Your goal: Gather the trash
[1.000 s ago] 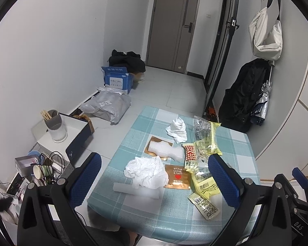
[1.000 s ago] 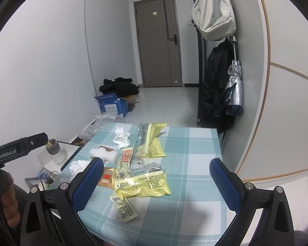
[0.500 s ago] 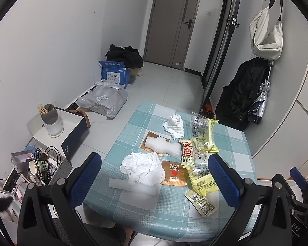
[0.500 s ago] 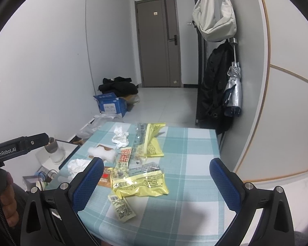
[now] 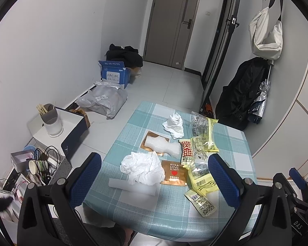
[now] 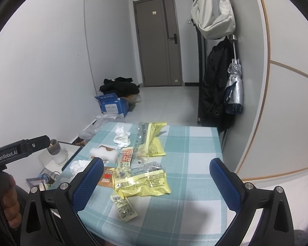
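Left gripper (image 5: 154, 176): jaws spread wide, empty, above the near table edge.
Right gripper (image 6: 157, 181): jaws wide apart, holding nothing.
Trash: tissue (image 5: 142, 167), foam strip (image 5: 132, 186), brown packet (image 5: 174, 173), yellow wrappers (image 6: 142, 183), all lying on the checked table (image 5: 174, 217).
Around: blue box (image 5: 114, 74) and grey bag (image 5: 103, 100) on the floor; coat (image 6: 214, 86) and umbrella (image 6: 234, 90) hanging by the wall.

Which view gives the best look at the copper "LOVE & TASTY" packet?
The left wrist view: the copper packet lies flat and fully visible, print readable. In the right wrist view the copper packet is partly hidden behind a blue finger of the right tongs.
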The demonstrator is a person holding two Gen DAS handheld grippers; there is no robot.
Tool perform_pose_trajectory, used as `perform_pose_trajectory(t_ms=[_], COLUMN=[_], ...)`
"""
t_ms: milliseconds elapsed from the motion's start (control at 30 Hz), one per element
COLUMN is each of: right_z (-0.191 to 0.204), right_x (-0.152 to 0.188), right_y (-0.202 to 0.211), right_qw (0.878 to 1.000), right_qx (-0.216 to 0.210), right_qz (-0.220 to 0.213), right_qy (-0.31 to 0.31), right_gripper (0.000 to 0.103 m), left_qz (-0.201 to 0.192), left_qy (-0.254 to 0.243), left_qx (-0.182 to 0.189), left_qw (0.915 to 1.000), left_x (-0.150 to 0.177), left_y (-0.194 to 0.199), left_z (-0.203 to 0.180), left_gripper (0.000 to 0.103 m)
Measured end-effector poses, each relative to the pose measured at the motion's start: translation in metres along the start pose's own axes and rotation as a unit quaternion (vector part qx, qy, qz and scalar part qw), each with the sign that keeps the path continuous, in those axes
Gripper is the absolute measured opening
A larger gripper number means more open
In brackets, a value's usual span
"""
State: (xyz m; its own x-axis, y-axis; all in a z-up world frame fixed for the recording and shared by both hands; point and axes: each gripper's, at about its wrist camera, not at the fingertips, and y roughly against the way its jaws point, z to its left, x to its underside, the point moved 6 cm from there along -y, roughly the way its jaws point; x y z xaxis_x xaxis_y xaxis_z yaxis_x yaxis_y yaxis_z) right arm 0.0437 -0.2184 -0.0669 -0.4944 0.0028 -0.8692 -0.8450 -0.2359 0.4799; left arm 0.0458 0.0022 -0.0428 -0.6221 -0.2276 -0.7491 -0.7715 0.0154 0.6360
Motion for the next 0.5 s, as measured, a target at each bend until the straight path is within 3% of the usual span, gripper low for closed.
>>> perform_pose_trajectory(t_ms=[500], right_z=[0.01], right_x=[0.003], right_y=[-0.001], right_qw=[1.0], right_qx=[-0.01], right_qz=[0.009], right_qy=[0.008], right_gripper=[0.103], left_qz=[0.02], left_qy=[0.018], left_qx=[0.019], left_qw=[0.9995], left_x=[0.003], left_y=[-0.005], left_z=[0.002], left_gripper=[0.102])
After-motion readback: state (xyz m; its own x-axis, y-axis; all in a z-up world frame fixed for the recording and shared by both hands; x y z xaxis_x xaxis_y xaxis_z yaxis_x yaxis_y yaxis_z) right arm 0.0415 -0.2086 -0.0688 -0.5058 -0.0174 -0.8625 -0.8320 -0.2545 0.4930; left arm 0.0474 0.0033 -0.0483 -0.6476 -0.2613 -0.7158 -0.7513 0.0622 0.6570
